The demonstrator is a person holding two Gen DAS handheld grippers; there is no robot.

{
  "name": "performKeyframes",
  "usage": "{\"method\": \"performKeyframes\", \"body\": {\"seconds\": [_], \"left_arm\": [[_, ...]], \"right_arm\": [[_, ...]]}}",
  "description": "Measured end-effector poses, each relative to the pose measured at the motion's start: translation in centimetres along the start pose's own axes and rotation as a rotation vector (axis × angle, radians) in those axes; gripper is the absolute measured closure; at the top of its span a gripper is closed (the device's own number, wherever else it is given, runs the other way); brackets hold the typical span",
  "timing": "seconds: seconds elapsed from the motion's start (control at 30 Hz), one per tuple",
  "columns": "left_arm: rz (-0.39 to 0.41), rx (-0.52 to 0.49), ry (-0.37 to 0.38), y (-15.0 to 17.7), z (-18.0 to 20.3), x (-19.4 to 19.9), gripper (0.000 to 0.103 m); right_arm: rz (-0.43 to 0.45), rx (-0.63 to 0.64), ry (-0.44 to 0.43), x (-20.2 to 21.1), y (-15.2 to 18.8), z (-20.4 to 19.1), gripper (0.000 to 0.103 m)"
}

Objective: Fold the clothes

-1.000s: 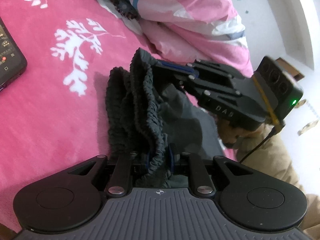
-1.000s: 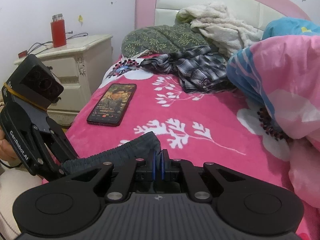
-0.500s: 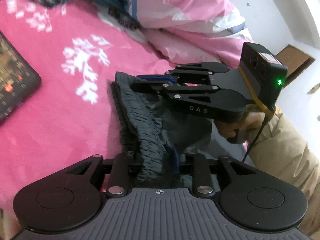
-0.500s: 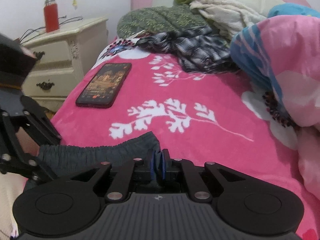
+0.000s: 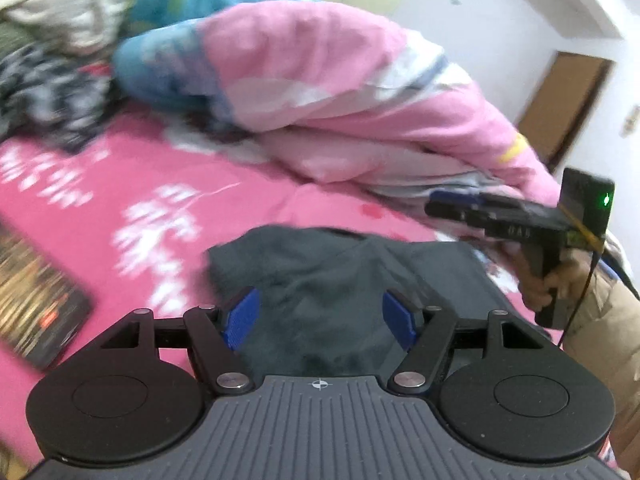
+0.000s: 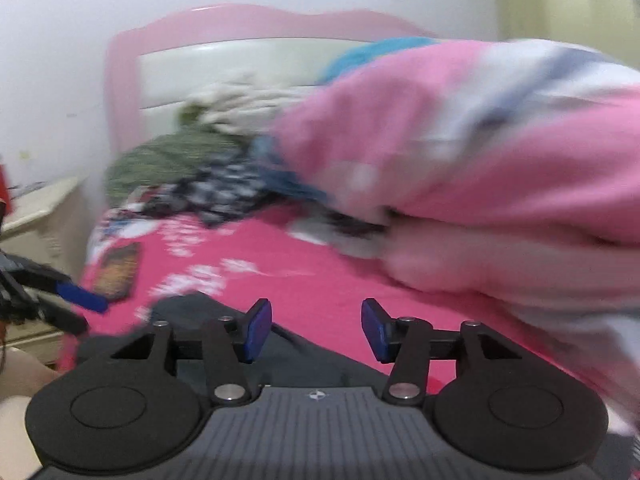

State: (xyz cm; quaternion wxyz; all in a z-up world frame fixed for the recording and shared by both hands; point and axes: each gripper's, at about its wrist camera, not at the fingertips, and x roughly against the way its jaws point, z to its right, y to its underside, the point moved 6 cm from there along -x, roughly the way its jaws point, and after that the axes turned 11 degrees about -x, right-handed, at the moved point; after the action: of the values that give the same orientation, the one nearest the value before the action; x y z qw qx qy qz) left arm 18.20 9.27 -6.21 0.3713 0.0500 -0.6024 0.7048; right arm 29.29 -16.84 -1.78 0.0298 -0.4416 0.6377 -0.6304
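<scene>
Lying on the pink bedsheet (image 5: 80, 216) with its white branch print: one dark grey garment (image 5: 320, 280), bunched and partly flattened, held by neither tool.

Left gripper (image 5: 319, 318): jaws spread wide, blue pads (image 5: 240, 316) standing either side of the garment's near end, nothing pinched. It also enters the right wrist view at the left edge (image 6: 60, 300), one blue pad showing.

Right gripper (image 6: 316, 330): jaws spread apart, blue pads (image 6: 258, 330) empty, hovering over the garment's edge (image 6: 240, 344). In the left wrist view the same tool (image 5: 496, 216) sits at the right, beyond the garment, gripped by a hand (image 5: 560, 284) in a tan sleeve (image 5: 600, 328). Letters on its side read roughly "DAS", blurred; a green light (image 5: 607, 200) glows on its camera block.

Other items:
- Pink, white and blue quilt (image 5: 320, 92), heaped along the far side of the bed.
- Phone (image 5: 36, 300), screen lit, on the sheet to the left of the garment; its on-screen writing is unreadable.
- Checked dark cloth (image 6: 224, 188), green patterned cloth (image 6: 168, 160) and a cream fleecy item (image 5: 60, 8), piled near the headboard (image 6: 240, 60).
- Cream nightstand (image 6: 40, 216) beside the bed.
- Brown door (image 5: 568, 96) in the white wall.

Both views are motion-blurred.
</scene>
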Motion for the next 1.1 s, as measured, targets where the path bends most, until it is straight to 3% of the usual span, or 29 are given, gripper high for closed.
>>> {"method": "performKeyframes", "body": {"seconds": [0.17,0.33,0.53,0.67,0.77,0.93,1.1], "left_arm": [[-0.101,-0.024,-0.066,-0.1,-1.1,-5.4,0.037],[-0.101,-0.043,-0.095,0.9,-1.4,-6.5,0.037],[-0.082,-0.053,-0.122,1.0,-1.1,-6.6,0.036],[-0.077,-0.063,-0.14,1.0,-0.9,-6.9,0.036],[-0.075,-0.055,-0.138,1.0,-1.1,-6.9,0.036],[-0.075,-0.058,-0.139,0.9,-0.9,-6.8,0.036],[-0.073,-0.083,-0.171,0.5,-0.1,-6.3,0.035]], "right_arm": [[-0.018,-0.018,0.232,3.0,2.2,5.1,0.052],[0.035,-0.228,0.41,7.4,5.4,11.5,0.052],[0.101,-0.404,0.469,9.0,5.9,15.9,0.052],[0.059,-0.476,0.523,7.1,6.2,18.6,0.052],[-0.017,-0.463,0.758,7.1,8.0,21.1,0.052],[0.157,-0.759,0.741,16.3,10.1,21.6,0.052],[0.221,-0.91,0.642,22.3,14.6,17.7,0.05]]}}
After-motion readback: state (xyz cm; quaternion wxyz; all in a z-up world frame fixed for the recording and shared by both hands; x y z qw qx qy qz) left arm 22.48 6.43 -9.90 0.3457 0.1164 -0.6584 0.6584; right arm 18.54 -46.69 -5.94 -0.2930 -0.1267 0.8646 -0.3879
